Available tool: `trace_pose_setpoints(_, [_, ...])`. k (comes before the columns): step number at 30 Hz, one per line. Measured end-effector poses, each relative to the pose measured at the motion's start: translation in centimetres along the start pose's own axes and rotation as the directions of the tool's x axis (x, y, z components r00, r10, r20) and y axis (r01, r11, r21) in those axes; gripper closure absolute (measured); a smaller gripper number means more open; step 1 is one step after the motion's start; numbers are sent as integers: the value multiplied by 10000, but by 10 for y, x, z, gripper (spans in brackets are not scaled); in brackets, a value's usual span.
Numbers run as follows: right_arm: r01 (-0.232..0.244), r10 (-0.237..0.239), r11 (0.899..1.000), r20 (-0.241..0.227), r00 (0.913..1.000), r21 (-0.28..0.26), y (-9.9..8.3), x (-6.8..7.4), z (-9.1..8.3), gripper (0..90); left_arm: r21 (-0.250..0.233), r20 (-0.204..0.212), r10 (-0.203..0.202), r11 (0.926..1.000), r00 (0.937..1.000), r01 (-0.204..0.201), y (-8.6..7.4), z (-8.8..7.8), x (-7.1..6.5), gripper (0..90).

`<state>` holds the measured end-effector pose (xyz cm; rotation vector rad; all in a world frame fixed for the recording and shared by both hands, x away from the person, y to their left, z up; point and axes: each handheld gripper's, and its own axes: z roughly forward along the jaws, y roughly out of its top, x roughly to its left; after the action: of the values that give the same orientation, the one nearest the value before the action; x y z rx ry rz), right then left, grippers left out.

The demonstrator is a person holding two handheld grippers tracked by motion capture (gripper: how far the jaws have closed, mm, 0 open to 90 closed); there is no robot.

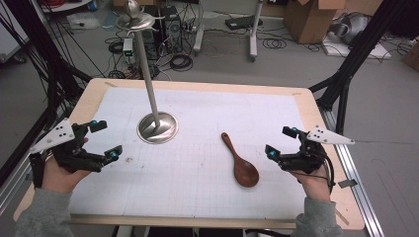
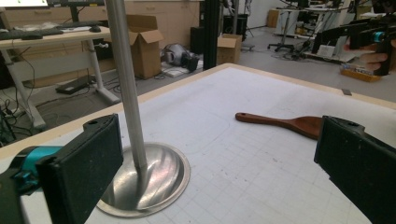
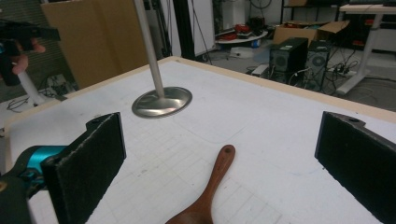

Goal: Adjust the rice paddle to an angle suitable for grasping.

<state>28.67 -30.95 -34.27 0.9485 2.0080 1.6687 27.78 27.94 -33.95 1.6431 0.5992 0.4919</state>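
The wooden spoon [image 1: 240,161] lies flat on the white mat, just right of the metal stand [image 1: 157,127]; the right gripper [image 1: 279,144] waits beside it, jaws spread and empty, seemingly lined up to grasp; the left gripper [image 1: 107,139] hovers left of the stand, likewise spread

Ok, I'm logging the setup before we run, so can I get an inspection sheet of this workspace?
Surface: wooden table covered by a white gridded mat, a few faint marks on it.
Job's things: wooden spoon lying flat, handle pointing away from the person; metal stand upright on its round base.
Clutter: nothing seen on the mat.
Grippers: left claw open, holding nothing, left of the stand; right claw open, holding nothing, right of the spoon.
Cables: a black one trails from the right claw; loose coils on the floor beyond the table.
Surroundings: cardboard boxes, desk legs, black frame struts.
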Motion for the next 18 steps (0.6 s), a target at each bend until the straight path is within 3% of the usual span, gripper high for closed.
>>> trace_pose_setpoints(7, [-191, 179, 9993, 363, 9992, 323, -4, -5, 8, 12, -93, 10, -260, 9996, 9997, 260, -2, -4, 2, 18])
trace_pose_setpoints(11, [-230, 209, 9986, 437, 9988, 467, -5, -8, 14, 76, -117, -78, -251, 9996, 9997, 250, -2, -9, 2, 18])
trace_pose_setpoints(13, [-315, 272, 9972, 639, 9976, 680, -7, -11, 19, 209, -113, -126, -307, 9995, 9995, 305, -3, -12, 3, 18])
trace_pose_setpoints(15, [-217, 162, 9976, 836, 9964, 658, -8, -11, 20, 215, -99, -152, -339, 9994, 9993, 337, -4, -13, 3, 18])
trace_pose_setpoints(18, [-196, 138, 9974, 830, 9965, 693, -9, -11, 24, 325, -77, -171, -383, 9992, 9991, 381, -5, -14, 4, 18])
